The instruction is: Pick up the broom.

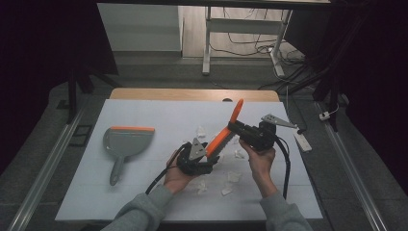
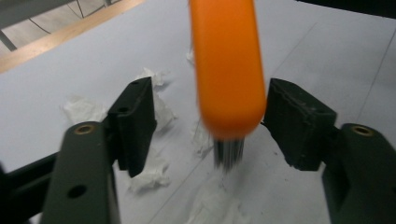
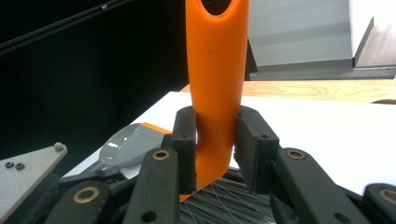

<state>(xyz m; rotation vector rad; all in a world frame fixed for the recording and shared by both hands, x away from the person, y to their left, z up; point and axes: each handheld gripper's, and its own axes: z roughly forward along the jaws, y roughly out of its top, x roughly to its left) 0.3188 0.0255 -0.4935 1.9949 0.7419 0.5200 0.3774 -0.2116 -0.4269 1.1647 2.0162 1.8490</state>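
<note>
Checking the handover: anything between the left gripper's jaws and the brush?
Nothing visible. The brush already sits between the left gripper pads; one pad is about touching it, a gap remains at the other. The right gripper clamps the handle.

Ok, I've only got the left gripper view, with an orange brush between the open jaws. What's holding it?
Observer: The right gripper is shut on the handle of the brush.
Operator: Any dustpan nearby?
Observer: Yes, a grey dustpan with an orange edge lies on the left of the table, untouched.
Operator: How is the handle lying?
Observer: Tilted, its tip raised toward the far edge.
</note>
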